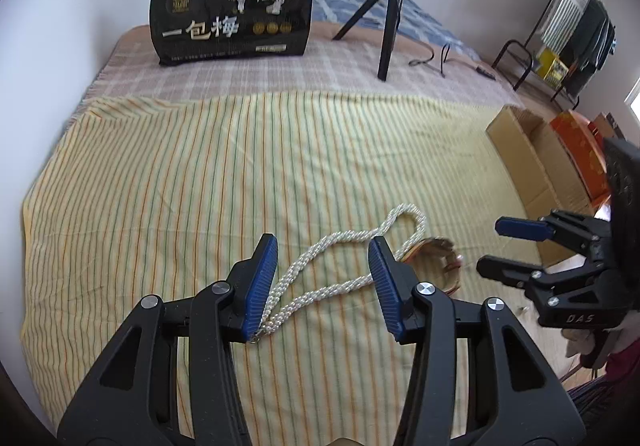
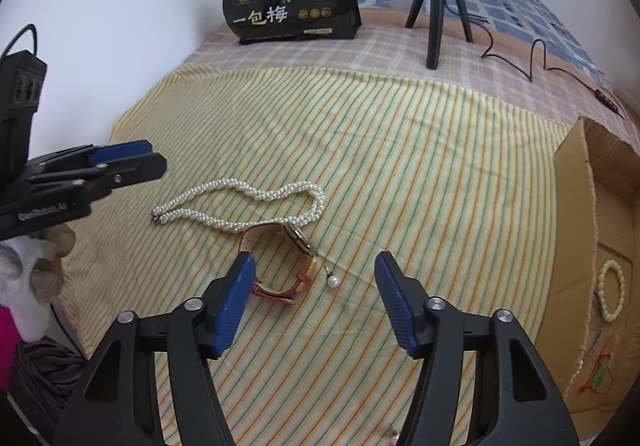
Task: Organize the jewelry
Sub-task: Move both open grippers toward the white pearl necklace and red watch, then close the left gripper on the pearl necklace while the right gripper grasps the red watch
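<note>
A twisted pearl necklace (image 1: 400,209) lies in a long loop on the yellow striped cloth (image 1: 200,186). My left gripper (image 1: 323,246) hovers over it, open, with two strands passing between the blue pads and its clasp end beside the left pad. Right of the necklace a gold watch with a red strap (image 2: 280,266) lies on the cloth. My right gripper (image 2: 315,260) stands open above the watch, its left fingertip over the strap. A small pearl earring (image 2: 332,280) rests just right of the watch. Each gripper shows in the other's view: right gripper (image 1: 492,246), left gripper (image 2: 156,158).
An open cardboard box (image 2: 576,206) at the cloth's right edge holds a bead bracelet (image 2: 614,294) and coloured threads. An orange box (image 1: 576,150) sits behind it. At the back stand a black snack bag (image 2: 292,2), a ring-light tripod (image 2: 436,6) with its cable (image 2: 536,58), and folded quilts.
</note>
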